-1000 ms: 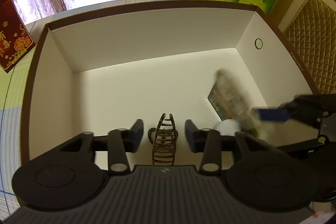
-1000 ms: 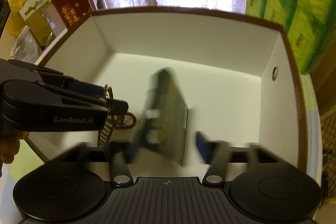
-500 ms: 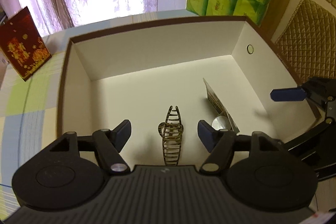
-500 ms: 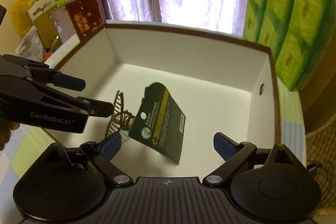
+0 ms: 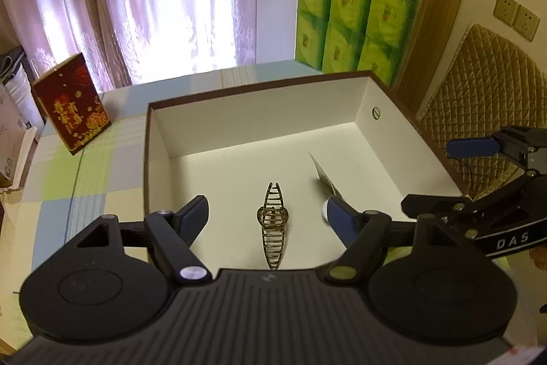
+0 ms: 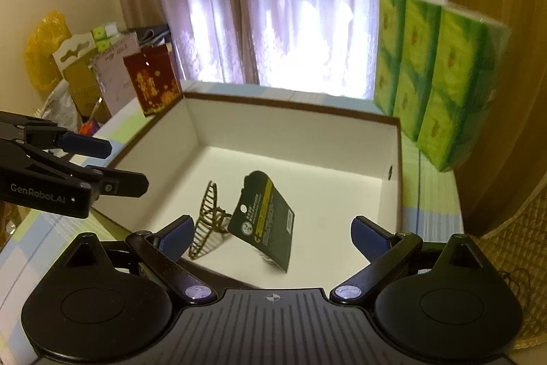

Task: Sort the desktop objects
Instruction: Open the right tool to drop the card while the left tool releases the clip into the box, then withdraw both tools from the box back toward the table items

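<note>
A white box with a brown rim (image 5: 259,84) (image 6: 290,106) sits on the checked tablecloth. Inside it lies a leopard-print hair claw (image 5: 273,221) (image 6: 207,218), and beside it a black and yellow packaged item (image 6: 265,219) leans on edge, seen as a thin card (image 5: 323,177) in the left wrist view. My left gripper (image 5: 268,216) (image 6: 102,166) hangs open above the box's near side with nothing between its fingers. My right gripper (image 6: 273,233) (image 5: 441,177) is open too, above the box's right near corner, empty.
A red and gold gift box (image 5: 70,103) (image 6: 152,84) stands on the table left of the white box. Stacked green tissue packs (image 5: 355,23) (image 6: 441,74) rise behind it. A quilted chair back (image 5: 478,98) is at the right; cartons and bags (image 6: 75,70) crowd the far left.
Both grippers have risen and pulled back from the box. The packaged item left the right gripper's fingers and now rests inside the box beside the hair claw.
</note>
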### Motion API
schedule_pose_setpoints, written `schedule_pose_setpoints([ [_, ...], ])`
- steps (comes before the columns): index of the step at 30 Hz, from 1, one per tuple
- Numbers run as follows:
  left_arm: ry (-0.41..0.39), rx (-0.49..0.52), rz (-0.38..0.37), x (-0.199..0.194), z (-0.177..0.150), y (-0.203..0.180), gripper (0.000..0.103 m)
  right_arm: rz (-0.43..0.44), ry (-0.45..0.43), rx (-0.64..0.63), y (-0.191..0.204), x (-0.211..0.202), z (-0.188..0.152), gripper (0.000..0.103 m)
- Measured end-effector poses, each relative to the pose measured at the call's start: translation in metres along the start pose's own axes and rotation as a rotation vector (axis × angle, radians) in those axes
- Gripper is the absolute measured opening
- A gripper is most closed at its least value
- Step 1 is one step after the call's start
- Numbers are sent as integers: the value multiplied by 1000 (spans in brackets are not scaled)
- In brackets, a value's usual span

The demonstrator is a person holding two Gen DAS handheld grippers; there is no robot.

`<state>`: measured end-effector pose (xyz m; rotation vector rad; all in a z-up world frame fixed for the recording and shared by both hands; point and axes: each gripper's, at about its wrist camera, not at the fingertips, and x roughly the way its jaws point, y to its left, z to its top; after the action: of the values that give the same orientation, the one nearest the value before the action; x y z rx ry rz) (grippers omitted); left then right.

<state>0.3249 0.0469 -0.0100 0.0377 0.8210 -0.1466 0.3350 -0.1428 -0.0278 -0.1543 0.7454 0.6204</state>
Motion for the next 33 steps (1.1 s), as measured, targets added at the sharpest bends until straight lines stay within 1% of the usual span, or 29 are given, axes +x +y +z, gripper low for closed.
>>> schedule_pose_setpoints([
  [9, -87, 2, -3, -55, -17, -1, 73, -11, -88, -8, 7, -53, -12, 96],
  [14, -114, 22, -11, -83, -32, -5, 73, -3, -128, -13, 12, -79, -26, 96],
  [18, -114, 30, -20, -99, -49, -8, 73, -5, -136, -16, 16, -94, -42, 96],
  [24, -78, 15, -15, -108, -81, -8, 73, 10, -106, -32, 21, -105, -74, 96],
  [29, -14, -1, -15, -108, -114, -9, 73, 16, -38, -45, 26, -107, -105, 96],
  [33, 54, -21, -29, -103, -143, -9, 73, 19, 16, -25, 25, -104, -129, 96],
])
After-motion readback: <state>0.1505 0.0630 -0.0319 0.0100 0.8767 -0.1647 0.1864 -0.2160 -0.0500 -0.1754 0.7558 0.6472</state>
